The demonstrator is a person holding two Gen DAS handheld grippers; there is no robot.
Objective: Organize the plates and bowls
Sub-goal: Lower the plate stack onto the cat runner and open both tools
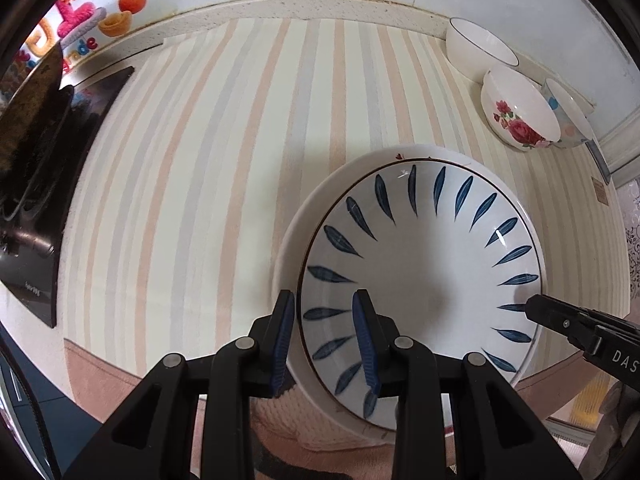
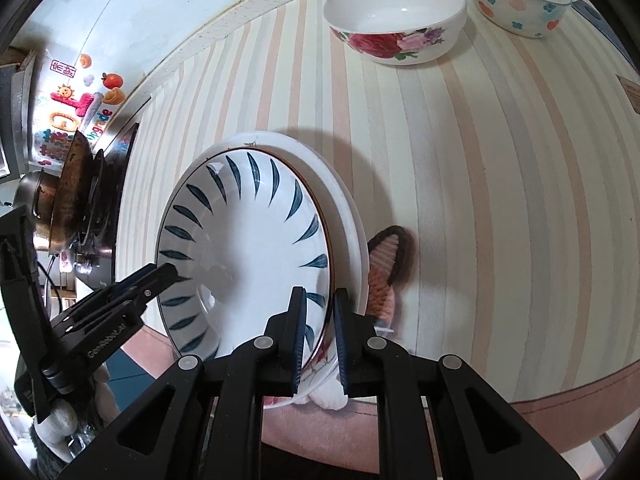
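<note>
Closest to me, my left tool (image 1: 326, 336) has its two pads either side of the near rim of the blue-leaf plate (image 1: 420, 276), narrow but, I judge, not yet pressing. My right tool (image 2: 320, 336) is nearly closed over the opposite rim, taking also the edge of the white plate (image 2: 344, 200) beneath; I cannot tell if it grips firmly. Both plates are at the front edge of the striped worktop (image 1: 224, 160). Beyond the plates, near the wall, stand the rose bowl (image 2: 394, 20), a dotted bowl (image 2: 516, 0) and a plain bowl (image 1: 478, 48). To lift well, I should squeeze both sides equally and keep the stack level.
</note>
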